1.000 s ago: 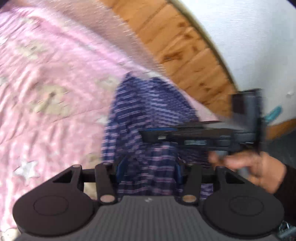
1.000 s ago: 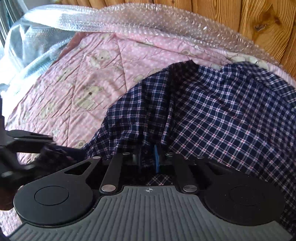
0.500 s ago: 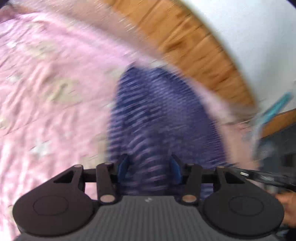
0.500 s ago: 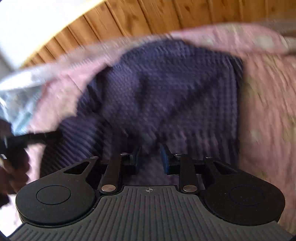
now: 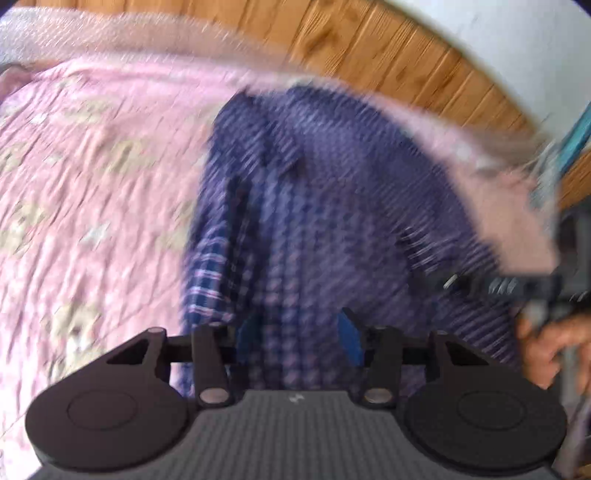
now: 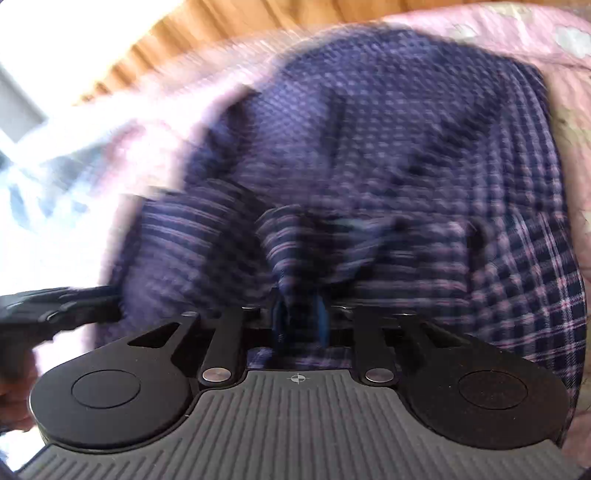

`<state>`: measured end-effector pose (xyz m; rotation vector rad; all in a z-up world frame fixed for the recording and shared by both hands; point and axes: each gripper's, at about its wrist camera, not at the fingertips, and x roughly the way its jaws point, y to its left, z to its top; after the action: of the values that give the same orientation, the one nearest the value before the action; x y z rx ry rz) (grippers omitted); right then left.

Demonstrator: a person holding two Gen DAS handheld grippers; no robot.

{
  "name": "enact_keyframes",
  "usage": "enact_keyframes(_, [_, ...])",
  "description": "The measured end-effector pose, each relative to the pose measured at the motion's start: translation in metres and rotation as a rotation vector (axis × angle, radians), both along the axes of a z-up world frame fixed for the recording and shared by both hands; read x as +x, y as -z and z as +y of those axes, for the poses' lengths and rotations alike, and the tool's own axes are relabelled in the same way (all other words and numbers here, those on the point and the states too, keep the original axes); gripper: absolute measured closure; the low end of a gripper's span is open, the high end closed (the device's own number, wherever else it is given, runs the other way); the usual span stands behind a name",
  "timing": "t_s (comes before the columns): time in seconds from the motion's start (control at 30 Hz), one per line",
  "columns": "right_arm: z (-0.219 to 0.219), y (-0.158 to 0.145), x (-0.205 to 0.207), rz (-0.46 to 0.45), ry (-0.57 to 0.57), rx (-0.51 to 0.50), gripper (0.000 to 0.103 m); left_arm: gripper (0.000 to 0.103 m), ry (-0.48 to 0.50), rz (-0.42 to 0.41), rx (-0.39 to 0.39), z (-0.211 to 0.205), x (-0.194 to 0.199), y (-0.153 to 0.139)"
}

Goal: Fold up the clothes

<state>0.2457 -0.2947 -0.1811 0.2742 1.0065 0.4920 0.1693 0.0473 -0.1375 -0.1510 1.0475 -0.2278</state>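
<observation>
A dark blue plaid shirt (image 5: 332, 192) lies crumpled on a pink quilted bedspread (image 5: 92, 166). My left gripper (image 5: 297, 336) hovers over the shirt's near edge. Its jaws are closing, and its blue pads still stand apart with plaid cloth showing between them. In the right wrist view the shirt (image 6: 388, 129) fills the middle, and my right gripper (image 6: 300, 321) is shut on a bunched fold of it. The right tool with the hand on it (image 5: 546, 343) shows at the left view's right edge. Both views are blurred by motion.
A wood-panelled wall (image 5: 369, 44) runs behind the bed, with a strip of bubble wrap (image 5: 74, 33) along the bed's far edge. The pink bedspread (image 6: 565, 122) lies bare to the right of the shirt. The left tool (image 6: 55, 310) shows at the left edge.
The right gripper swung across the shirt and closed on a fold of it. The left gripper's pads drew closer together while it shifted along the shirt's edge.
</observation>
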Motion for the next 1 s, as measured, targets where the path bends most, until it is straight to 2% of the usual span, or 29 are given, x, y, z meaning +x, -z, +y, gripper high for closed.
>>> enact_keyframes(0.03, [-0.006, -0.001, 0.002, 0.015, 0.027, 0.02, 0.103, 0.065, -0.028, 0.008, 0.008, -0.001, -0.001, -0.002])
enact_keyframes(0.1, [-0.013, -0.009, -0.001, -0.005, 0.038, 0.034, 0.085, 0.065, -0.087, 0.018, 0.003, -0.002, -0.003, -0.011])
enact_keyframes(0.13, [-0.017, -0.012, -0.003, -0.003, 0.034, 0.066, 0.085, 0.064, -0.098, -0.004, -0.019, -0.008, -0.005, -0.021])
enact_keyframes(0.2, [-0.026, -0.018, -0.005, 0.012, 0.03, 0.164, 0.083, 0.054, -0.057, -0.056, -0.08, -0.034, -0.008, -0.04])
enact_keyframes(0.3, [-0.043, -0.014, -0.003, 0.054, 0.091, 0.307, 0.079, 0.049, 0.052, -0.097, -0.135, -0.085, -0.006, -0.056])
enact_keyframes(0.33, [-0.048, -0.012, -0.002, 0.068, 0.113, 0.354, 0.079, 0.049, 0.082, -0.094, -0.102, -0.104, -0.004, -0.051])
enact_keyframes(0.4, [-0.054, -0.007, 0.003, 0.084, 0.139, 0.373, 0.079, 0.05, 0.139, -0.086, -0.018, -0.141, 0.002, -0.038])
enact_keyframes(0.43, [-0.054, -0.005, 0.004, 0.091, 0.14, 0.361, 0.079, 0.053, 0.145, -0.071, 0.026, -0.153, 0.005, -0.028])
enact_keyframes(0.47, [-0.054, -0.004, 0.005, 0.096, 0.14, 0.348, 0.079, 0.064, 0.136, -0.056, 0.047, -0.159, 0.009, -0.02])
enact_keyframes(0.5, [-0.054, -0.003, 0.006, 0.098, 0.133, 0.337, 0.079, 0.069, 0.126, -0.043, 0.062, -0.164, 0.014, -0.012])
enact_keyframes(0.53, [-0.053, -0.003, 0.005, 0.096, 0.124, 0.321, 0.079, 0.07, 0.108, -0.035, 0.073, -0.164, 0.017, -0.006])
enact_keyframes(0.63, [-0.05, -0.004, -0.005, 0.087, 0.093, 0.283, 0.079, 0.075, 0.054, -0.023, 0.008, -0.152, 0.015, -0.001])
enact_keyframes(0.7, [-0.048, -0.003, -0.011, 0.084, 0.076, 0.261, 0.078, 0.096, 0.014, -0.021, -0.019, -0.145, 0.012, -0.002])
enact_keyframes(0.77, [-0.045, 0.0, -0.014, 0.087, 0.066, 0.234, 0.078, 0.099, -0.03, -0.021, -0.052, -0.137, 0.012, -0.004])
enact_keyframes(0.87, [-0.051, 0.002, -0.02, 0.09, 0.085, 0.246, 0.078, 0.098, -0.049, -0.025, -0.099, -0.136, 0.019, -0.008])
enact_keyframes(0.93, [-0.061, 0.004, -0.023, 0.1, 0.121, 0.288, 0.078, 0.087, -0.013, -0.052, -0.099, -0.143, 0.026, -0.015])
enact_keyframes(1.0, [-0.067, 0.007, -0.022, 0.111, 0.153, 0.302, 0.076, 0.072, 0.038, -0.086, -0.051, -0.159, 0.034, -0.022])
